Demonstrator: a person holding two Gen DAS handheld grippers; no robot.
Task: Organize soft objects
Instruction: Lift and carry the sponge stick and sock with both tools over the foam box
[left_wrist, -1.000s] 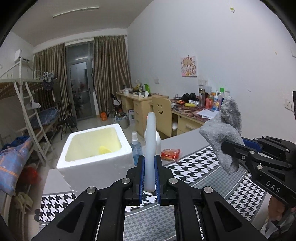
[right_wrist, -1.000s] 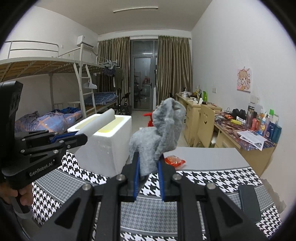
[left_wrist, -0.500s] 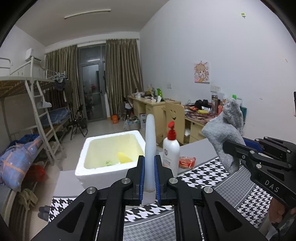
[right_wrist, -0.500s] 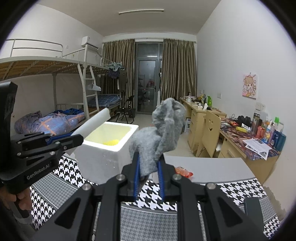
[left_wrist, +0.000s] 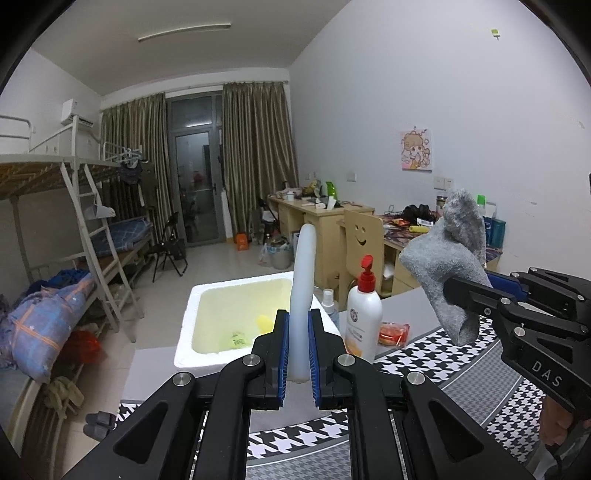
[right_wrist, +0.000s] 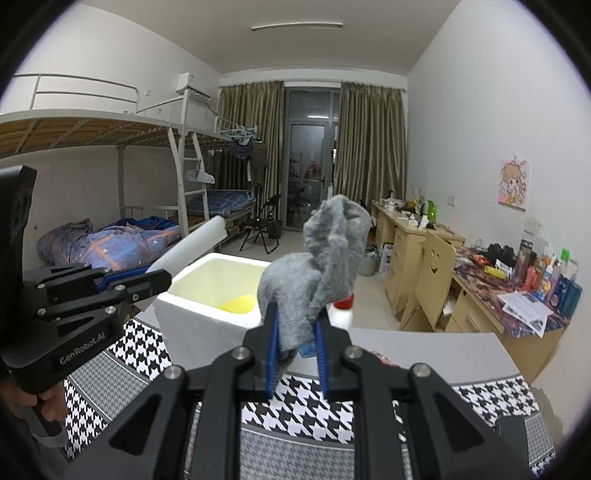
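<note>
My left gripper (left_wrist: 296, 334) is shut on a white foam strip (left_wrist: 303, 284) that stands upright between the pads; the strip also shows in the right wrist view (right_wrist: 188, 249). My right gripper (right_wrist: 295, 328) is shut on a grey sock (right_wrist: 321, 266), held up in the air; the sock shows at the right of the left wrist view (left_wrist: 448, 262). A white foam box (left_wrist: 192, 332) stands open on the table ahead, with yellow soft items (left_wrist: 264, 322) inside. It also shows in the right wrist view (right_wrist: 192, 317). Both grippers are raised above the table, short of the box.
A white pump bottle with a red top (left_wrist: 364, 314) and a small spray bottle (left_wrist: 328, 301) stand right of the box. A red packet (left_wrist: 395, 330) lies on the grey table. A houndstooth mat (right_wrist: 314, 410) covers the near table. A dark flat object (right_wrist: 511, 435) lies at right.
Both grippers have risen and pulled back from the box, so more of its inside shows. The pump bottle has come into view. Both grips are unchanged.
</note>
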